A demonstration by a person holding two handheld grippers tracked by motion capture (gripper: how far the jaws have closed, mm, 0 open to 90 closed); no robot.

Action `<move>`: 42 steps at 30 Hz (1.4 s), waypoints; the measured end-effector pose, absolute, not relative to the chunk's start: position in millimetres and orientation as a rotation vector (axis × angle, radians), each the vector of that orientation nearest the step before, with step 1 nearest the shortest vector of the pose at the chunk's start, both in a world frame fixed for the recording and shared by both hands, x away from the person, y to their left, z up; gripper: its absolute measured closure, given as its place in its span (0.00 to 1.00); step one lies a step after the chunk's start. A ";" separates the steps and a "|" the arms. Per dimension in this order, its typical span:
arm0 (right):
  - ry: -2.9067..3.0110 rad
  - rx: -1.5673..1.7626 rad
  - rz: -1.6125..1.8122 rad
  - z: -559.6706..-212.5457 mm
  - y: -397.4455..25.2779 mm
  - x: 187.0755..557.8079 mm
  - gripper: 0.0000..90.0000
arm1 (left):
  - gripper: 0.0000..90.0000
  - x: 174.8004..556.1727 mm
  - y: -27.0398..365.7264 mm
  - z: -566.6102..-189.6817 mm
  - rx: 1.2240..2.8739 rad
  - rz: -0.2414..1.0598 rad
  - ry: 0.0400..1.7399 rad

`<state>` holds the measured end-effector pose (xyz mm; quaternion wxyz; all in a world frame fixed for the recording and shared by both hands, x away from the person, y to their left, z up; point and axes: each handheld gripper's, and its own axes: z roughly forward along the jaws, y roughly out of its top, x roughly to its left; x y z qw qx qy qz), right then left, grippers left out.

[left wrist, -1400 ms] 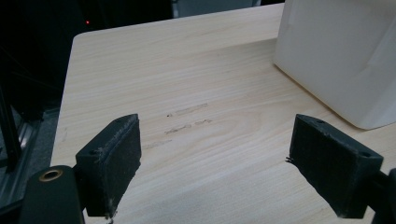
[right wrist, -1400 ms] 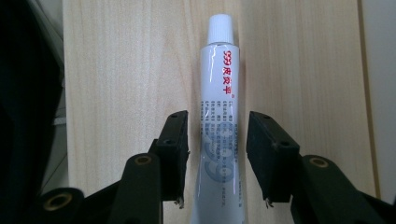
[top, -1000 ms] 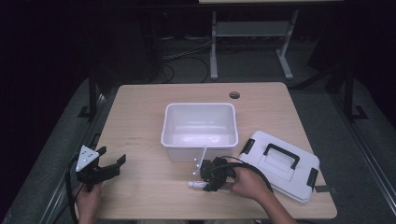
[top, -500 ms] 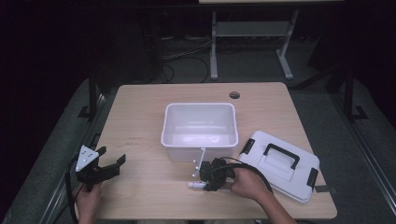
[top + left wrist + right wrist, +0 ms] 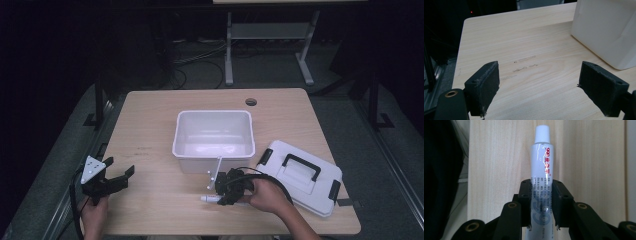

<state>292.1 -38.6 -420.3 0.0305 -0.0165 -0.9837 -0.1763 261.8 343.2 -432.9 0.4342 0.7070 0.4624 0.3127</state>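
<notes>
White tube (image 5: 541, 177), clamped between right claw (image 5: 541, 195)

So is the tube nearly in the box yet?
Partly. Done: the lid is off, beside the open box. In hand: the right gripper is shut on the tube, low by the table. Left: likely putting it into the box. The left gripper is open, holding nothing.
</notes>
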 end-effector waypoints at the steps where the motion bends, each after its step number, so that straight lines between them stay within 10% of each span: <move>1: -3.032 -0.051 -0.543 -420.3 -38.6 292.1 0.79 | 0.18 261.7 343.2 -432.9 1.760 0.779 1.152; 42: -3.041 -0.066 -0.682 -317.5 -58.0 314.7 0.79 | 0.18 261.7 343.7 -432.8 1.756 0.781 1.154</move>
